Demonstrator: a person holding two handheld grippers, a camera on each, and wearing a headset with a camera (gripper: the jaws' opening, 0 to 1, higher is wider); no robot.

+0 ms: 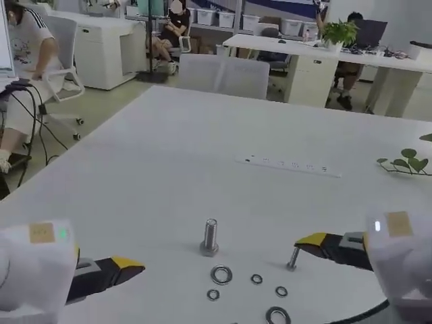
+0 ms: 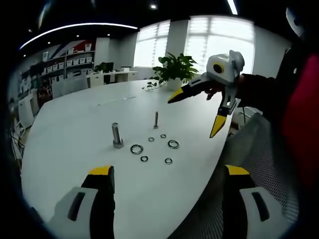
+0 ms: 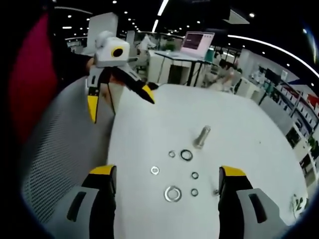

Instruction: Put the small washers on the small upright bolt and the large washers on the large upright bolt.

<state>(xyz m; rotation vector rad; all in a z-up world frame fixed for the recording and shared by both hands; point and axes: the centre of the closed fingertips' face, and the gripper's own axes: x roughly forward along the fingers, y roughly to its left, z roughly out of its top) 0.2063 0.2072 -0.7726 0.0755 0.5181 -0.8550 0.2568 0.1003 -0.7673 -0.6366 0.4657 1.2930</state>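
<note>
Task not started, by my read. Left tongs [image 3: 121,107] were empty with jaws spread wide, low over the near table [image 1: 169,169] at 8 o'clock of the large bolt [image 1: 210,237]. Right tongs [image 2: 194,117] were also spread wide and empty. In the head view one tip sat just beside the small bolt [image 1: 293,258], at its 2 o'clock; could not tell if it touched.

Five washers lay flat and loose, all apart from each other.
- Large washer [image 1: 277,315]: nearest, by the table edge, about 6 o'clock of the small bolt.
- Small washer [image 1: 213,295]: 6 o'clock of the large bolt.
- Another small washer [image 1: 281,291]: 7 o'clock of the small bolt.
- Third small washer [image 1: 256,279]: 8 o'clock of the small bolt.
- Second large washer [image 1: 221,275]: near the large bolt's base, at its 6 o'clock.

Both bolts stood upright with bare shanks, the large one at 10 o'clock of the small one.

Judged zero of five placed. Left to do: two large washers onto the large bolt and three small ones onto the small bolt.

Farther back was a power strip [image 1: 287,164] at 12 o'clock, and a plant sprig [image 1: 405,162] at 2 o'clock.
</note>
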